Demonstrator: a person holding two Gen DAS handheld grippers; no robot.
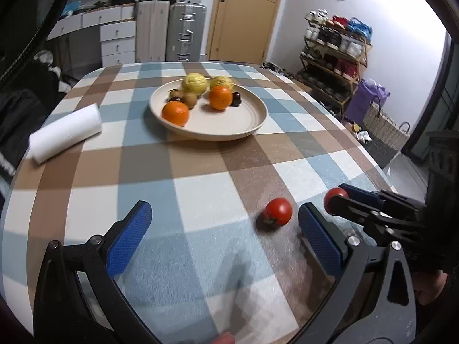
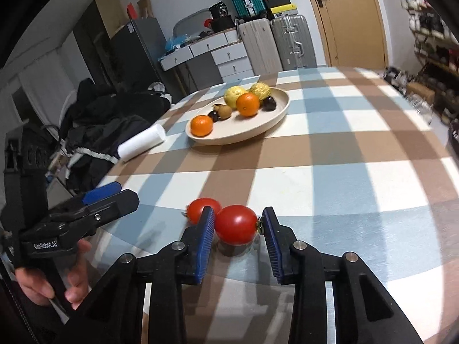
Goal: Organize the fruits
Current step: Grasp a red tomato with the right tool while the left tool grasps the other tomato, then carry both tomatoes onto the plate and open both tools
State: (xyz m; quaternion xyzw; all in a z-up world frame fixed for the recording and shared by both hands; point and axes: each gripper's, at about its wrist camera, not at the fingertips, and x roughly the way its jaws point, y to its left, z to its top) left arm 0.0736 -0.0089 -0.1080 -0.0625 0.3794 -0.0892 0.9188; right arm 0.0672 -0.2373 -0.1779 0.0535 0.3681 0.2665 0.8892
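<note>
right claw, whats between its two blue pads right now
In the right wrist view, a glossy red tomato sits between the right claw's open pads, touching the left pad; the other pad stands just clear of it.

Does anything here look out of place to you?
Two red tomatoes lie loose on the checked tablecloth, away from the plate that holds the other fruit. One sits between the right gripper's open fingers. Nothing looks spilled or damaged.
</note>
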